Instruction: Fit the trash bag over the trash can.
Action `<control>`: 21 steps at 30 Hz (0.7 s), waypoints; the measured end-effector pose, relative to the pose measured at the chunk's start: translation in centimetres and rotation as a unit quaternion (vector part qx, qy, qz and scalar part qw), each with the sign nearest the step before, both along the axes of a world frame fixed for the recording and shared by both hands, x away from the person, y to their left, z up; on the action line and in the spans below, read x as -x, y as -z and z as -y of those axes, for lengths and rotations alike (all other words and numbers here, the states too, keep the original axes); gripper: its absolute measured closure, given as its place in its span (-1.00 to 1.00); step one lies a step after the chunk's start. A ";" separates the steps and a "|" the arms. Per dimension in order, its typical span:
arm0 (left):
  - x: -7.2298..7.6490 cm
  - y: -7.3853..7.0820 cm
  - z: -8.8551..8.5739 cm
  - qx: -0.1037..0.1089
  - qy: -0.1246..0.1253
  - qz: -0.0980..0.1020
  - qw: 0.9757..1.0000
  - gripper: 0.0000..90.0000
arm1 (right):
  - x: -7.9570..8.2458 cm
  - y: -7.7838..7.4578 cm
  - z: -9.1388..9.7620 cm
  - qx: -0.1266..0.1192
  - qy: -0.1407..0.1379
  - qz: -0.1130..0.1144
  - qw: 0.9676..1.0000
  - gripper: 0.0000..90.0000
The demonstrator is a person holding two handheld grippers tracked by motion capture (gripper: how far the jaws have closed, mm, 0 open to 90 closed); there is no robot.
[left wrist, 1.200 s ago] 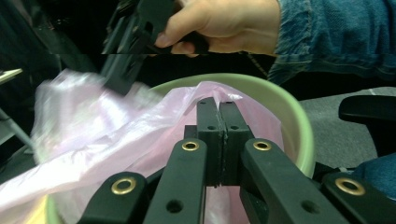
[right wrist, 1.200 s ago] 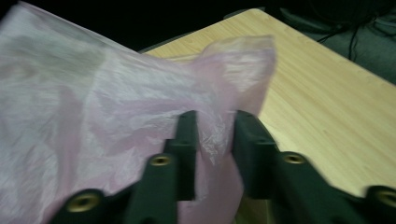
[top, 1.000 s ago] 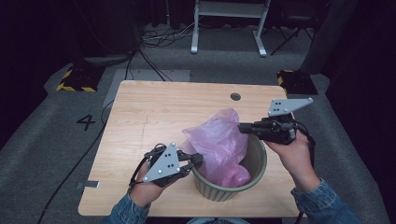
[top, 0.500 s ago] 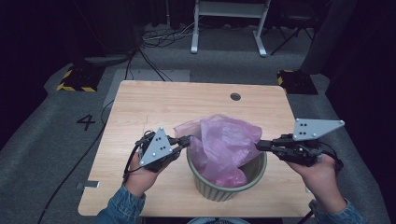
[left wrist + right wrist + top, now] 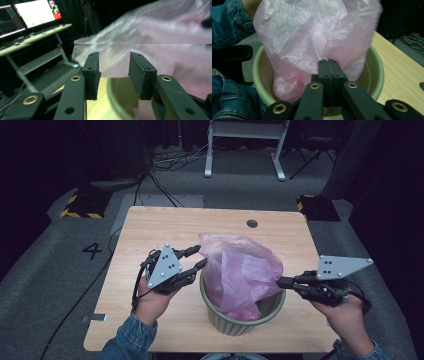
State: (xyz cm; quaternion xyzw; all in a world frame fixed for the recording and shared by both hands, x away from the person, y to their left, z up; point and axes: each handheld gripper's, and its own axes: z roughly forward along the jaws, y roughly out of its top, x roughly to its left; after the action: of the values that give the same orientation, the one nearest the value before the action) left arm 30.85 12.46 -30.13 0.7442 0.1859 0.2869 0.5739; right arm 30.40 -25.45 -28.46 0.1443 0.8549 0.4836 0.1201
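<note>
While my right gripper (image 5: pixel 328 62) is clenching the pink bag's (image 5: pixel 245 270) edge, my left gripper (image 5: pixel 199 257) is gaping wide beside it, green bucket (image 5: pixel 227 324) sitting underneath.

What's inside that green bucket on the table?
A crumpled pink plastic bag sits in the green bucket, and much of it billows above the rim. Part of the bare inner wall shows beside it. The bag covers the bottom, so anything underneath cannot be seen.

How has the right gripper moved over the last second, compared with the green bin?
Yes. The right gripper has pulled back from above the bin's far rim toward the person, and now sits at the green bin's right rim.
</note>
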 end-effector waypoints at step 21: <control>1.0 -2.9 6.2 -0.021 0.127 -0.021 0.991 0.20 | 0.8 0.5 -2.6 0.017 -0.017 0.017 1.000 0.99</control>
State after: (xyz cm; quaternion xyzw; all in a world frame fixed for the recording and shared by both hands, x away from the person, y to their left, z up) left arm 29.85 6.25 -27.25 0.7793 0.0956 0.2003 0.5860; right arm 29.57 -22.88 -29.00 0.1199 0.8633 0.4731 0.1287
